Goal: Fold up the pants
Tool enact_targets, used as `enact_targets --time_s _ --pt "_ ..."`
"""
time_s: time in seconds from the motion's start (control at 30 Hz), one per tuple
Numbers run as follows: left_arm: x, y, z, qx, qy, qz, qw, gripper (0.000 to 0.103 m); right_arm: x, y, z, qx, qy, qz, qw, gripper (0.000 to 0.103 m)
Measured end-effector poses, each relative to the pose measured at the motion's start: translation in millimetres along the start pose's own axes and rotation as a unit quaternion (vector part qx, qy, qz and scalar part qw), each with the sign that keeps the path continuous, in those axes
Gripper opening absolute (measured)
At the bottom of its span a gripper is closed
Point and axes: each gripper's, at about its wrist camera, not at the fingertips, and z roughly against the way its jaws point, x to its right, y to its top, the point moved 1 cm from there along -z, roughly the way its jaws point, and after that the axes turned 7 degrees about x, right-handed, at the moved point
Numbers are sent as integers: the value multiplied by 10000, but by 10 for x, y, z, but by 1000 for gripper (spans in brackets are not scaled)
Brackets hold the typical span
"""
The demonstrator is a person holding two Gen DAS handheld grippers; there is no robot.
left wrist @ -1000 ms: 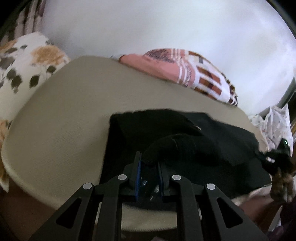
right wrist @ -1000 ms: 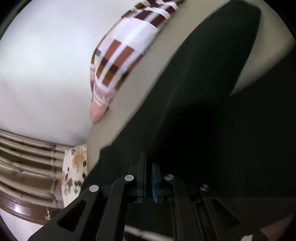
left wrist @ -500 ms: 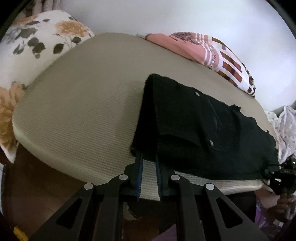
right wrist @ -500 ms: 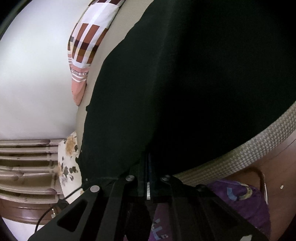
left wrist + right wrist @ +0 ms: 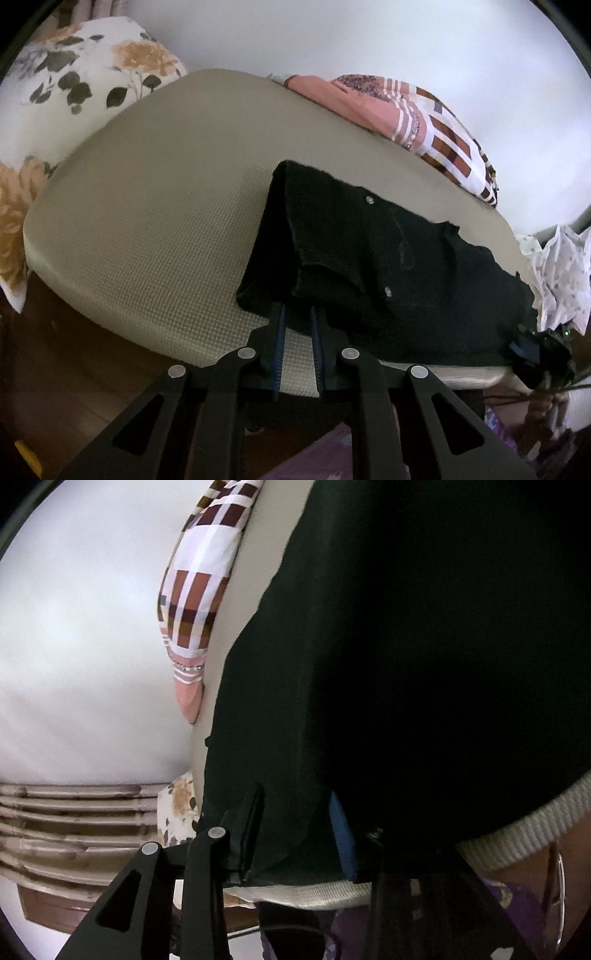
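Note:
Black pants (image 5: 373, 266) lie folded on a beige mat (image 5: 155, 206), near its front edge. My left gripper (image 5: 297, 314) is open, its tips at the near left corner of the folded pants, with only mat between the jaws. In the right wrist view the pants (image 5: 424, 664) fill most of the frame. My right gripper (image 5: 295, 812) is open wide, with pants cloth lying loosely between its jaws at the pants' right end. The right gripper also shows in the left wrist view (image 5: 535, 350) at the pants' far right edge.
A pink and brown checked cloth (image 5: 417, 118) lies at the mat's back edge against a white wall. A floral pillow (image 5: 74, 88) sits at the left. A white patterned cloth (image 5: 561, 273) lies at the right. Purple fabric (image 5: 498, 923) is below the mat's front edge.
Both grippers carried the pants' edge over and laid it down, then opened. The left gripper has let go and drawn back a little; the right jaws have spread wide.

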Motion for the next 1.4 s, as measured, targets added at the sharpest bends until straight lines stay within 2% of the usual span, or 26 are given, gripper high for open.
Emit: enact_targets --time_s 0.07,0.1,0.17,0.23,0.33,0.43,0.5,0.53,0.57,0.6,0.67,0.77,0.8,0.87,0.97,1.07,1.13,1.17,1.2,1.23,1.3,1.4 --pt "84 9 19 60 22 -131 9999 16 -25 10 -19 -10 28 53 10000 36" --pt "106 11 30 87 -10 -181 9998 16 -59 1 -22 -3 124 101 9999 30" --pt "234 9 60 163 14 -386 9991 16 -122 -13 21 84 25 404 9991 9" --pt "395 7 103 245 79 -694 9973 17 -217 -64 120 263 -168 742 9968 8" --pt "646 8 169 462 43 -1157 9922 18 -263 -129 307 412 -267 838 9953 5" --pt "905 -8 106 511 -17 -1603 9858 26 -159 -162 357 293 -217 825 9959 6" --pt "1030 -34 29 459 -82 -1748 9835 39 -50 -110 365 367 -55 602 9975 9" --pt "1094 -37 -21 406 -163 -1767 9833 40 0 -56 362 389 83 424 9983 9" --pt "1129 -35 -51 374 -223 -1741 9838 41 28 -19 353 418 117 313 9986 15" --pt "1169 -23 -87 339 -319 -1653 9851 41 50 42 365 481 165 196 9985 27" --pt "1216 -7 -131 271 -489 -1499 9871 41 49 205 477 789 279 121 9964 38" --pt "1284 -10 -158 260 -570 -1457 9873 46 -38 570 801 1456 -139 448 9882 41" --pt "1293 -25 -159 273 -561 -1474 9871 50 -79 723 910 1698 -462 703 9819 45" --pt "1315 -41 -184 247 -552 -1494 9869 52 -125 1059 1064 2091 -1111 1135 9649 45" --pt "1348 -53 -249 110 -567 -1490 9872 52 -16 1600 1119 2131 -1655 1148 9560 45" --pt "1373 -60 -275 74 -553 -1503 9871 53 110 1971 1057 2056 -2039 1064 9512 47" --pt "1384 -60 -301 39 -531 -1502 9872 53 217 2089 992 1941 -1958 942 9566 44" --pt "1385 -56 -320 16 -528 -1489 9874 53 262 2126 927 1798 -1860 874 9620 24" --pt "1379 -56 -333 0 -530 -1481 9876 53 265 2119 912 1749 -1957 892 9608 13" --pt "1373 -52 -356 -40 -529 -1464 9878 53 231 2108 878 1776 -2151 956 9555 12" --pt "1358 -45 -390 -93 -530 -1419 9884 53 38 2034 874 2023 -2127 1155 9489 9" --pt "1329 -37 -435 -181 -609 -1233 9903 53 -600 1755 701 2332 -2291 2073 9220 9"
